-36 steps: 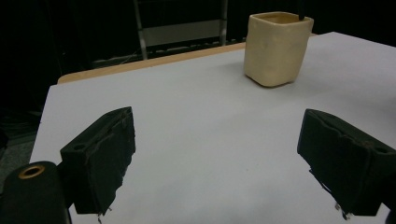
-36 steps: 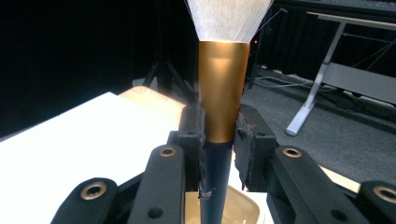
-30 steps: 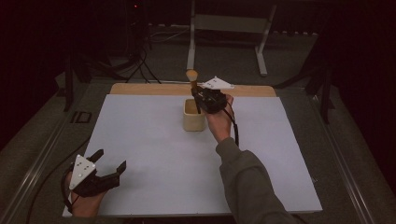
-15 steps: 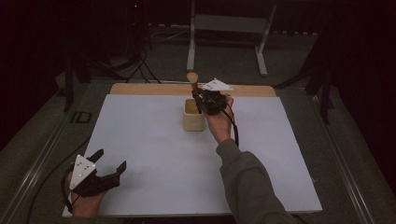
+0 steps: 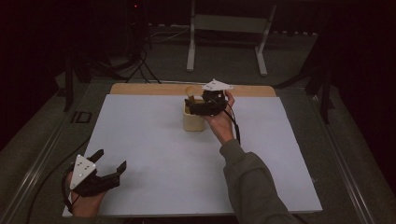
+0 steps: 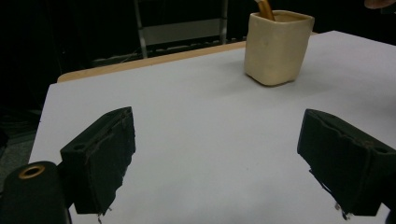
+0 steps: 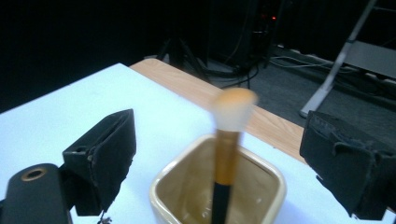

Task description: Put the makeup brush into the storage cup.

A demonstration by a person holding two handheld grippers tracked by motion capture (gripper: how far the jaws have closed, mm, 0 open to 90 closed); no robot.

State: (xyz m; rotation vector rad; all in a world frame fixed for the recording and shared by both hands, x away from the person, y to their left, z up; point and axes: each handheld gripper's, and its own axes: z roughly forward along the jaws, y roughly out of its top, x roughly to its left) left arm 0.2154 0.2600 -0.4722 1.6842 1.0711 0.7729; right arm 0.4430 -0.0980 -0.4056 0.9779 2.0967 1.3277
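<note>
1. Makeup brush (image 5: pixel 189 91) first, from the high view: it stands head-up in the cream cup (image 5: pixel 193 117), which sits on the white sheet near the far middle of the counter (image 5: pixel 154 140). The right hand-held gripper (image 5: pixel 196 108) hangs right at the cup's rim; its jaws have just been opening, though from up here I cannot tell how wide. The left hand-held gripper (image 5: pixel 110 162) rests at the near left corner, well apart from the cup, with its jaws spread on nothing. My reading is that the dropping-in is done and what is left is to draw the right hand away.

2. Left gripper view: the left hand-held gripper (image 6: pixel 215 154) shows two black jaws standing wide with bare white sheet between them. The cup (image 6: pixel 276 46) is seen from the side here, upright and square on the sheet, and a bit of the golden handle of the brush (image 6: pixel 265 9) leans out over the rim at a tilt. That lean does not read from above.

3. Right gripper view: the right hand-held gripper (image 7: pixel 215 158) looks straight over the cup (image 7: pixel 261 179). Its jaws stand apart on either side of the brush (image 7: pixel 227 154) and touch it nowhere. The black handle goes down inside the cup, the gold ferrule and pale bristle head rise above the rim, and the head is blurred. This view settles that the brush is let go, which the other two leave open.
</note>
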